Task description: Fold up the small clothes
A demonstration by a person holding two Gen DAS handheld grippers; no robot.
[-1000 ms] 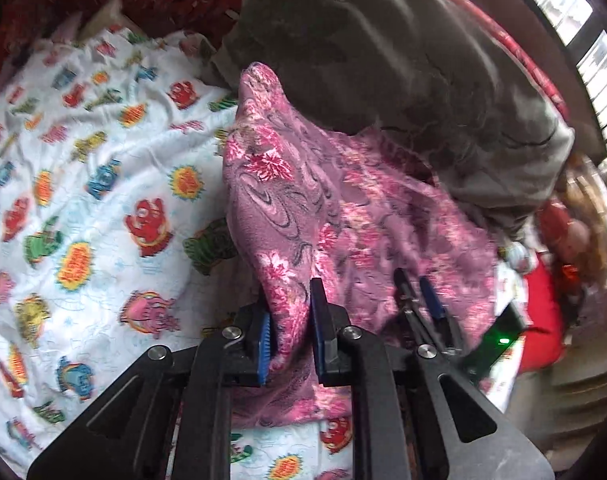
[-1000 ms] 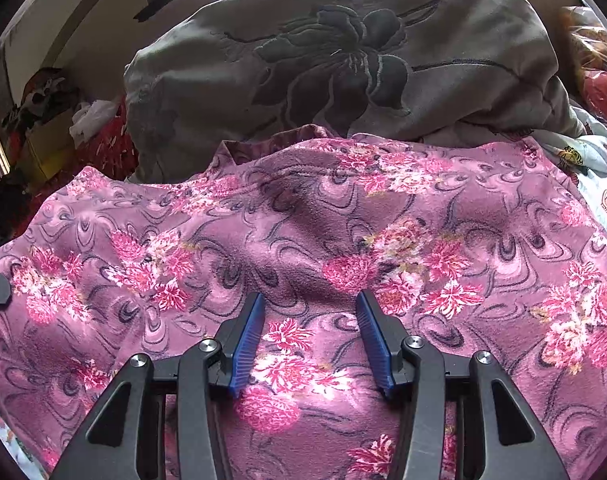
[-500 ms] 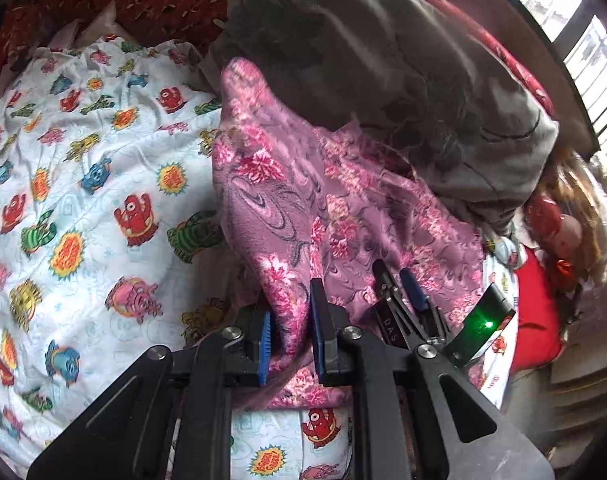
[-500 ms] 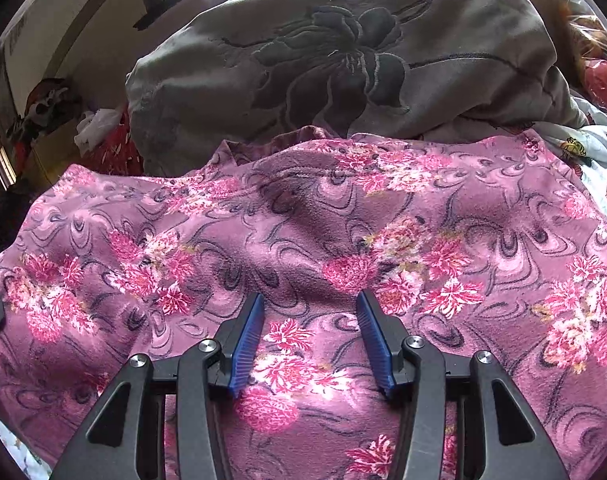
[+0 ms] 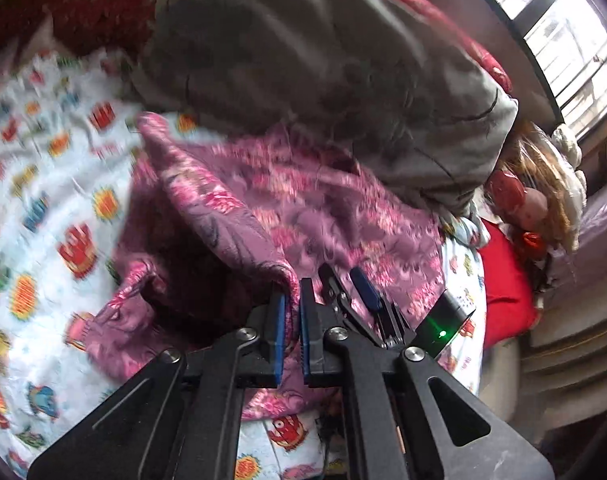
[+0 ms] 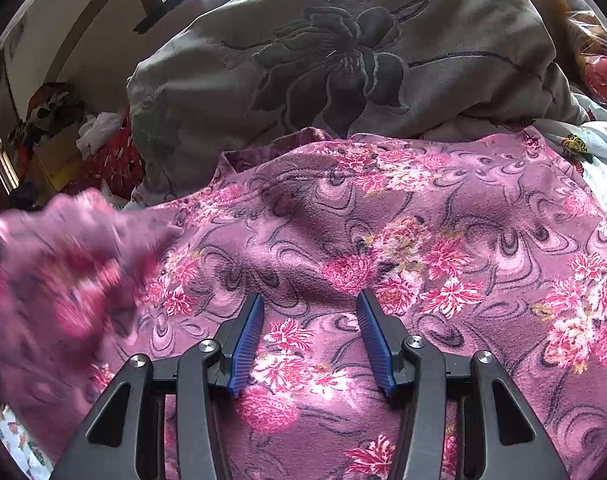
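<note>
Between my left gripper's (image 5: 292,300) ribbed blue pads, the purple floral garment (image 5: 303,208) looks soft, fleecy and matt. Beyond it lie a matt grey embroidered quilt (image 6: 343,60) and a smooth printed cotton sheet (image 5: 43,184).

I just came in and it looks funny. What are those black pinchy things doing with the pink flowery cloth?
A person is folding a pink flowered garment on a cartoon-print sheet. The left gripper is pinched shut on a fold of it, lifting one edge. The right gripper sits open over the flat part, holding nothing.

garment (image 6: 383,240) on sheet (image 5: 43,184) | quilt (image 6: 343,60) behind garment | pillow (image 5: 503,280) right of sheet
</note>
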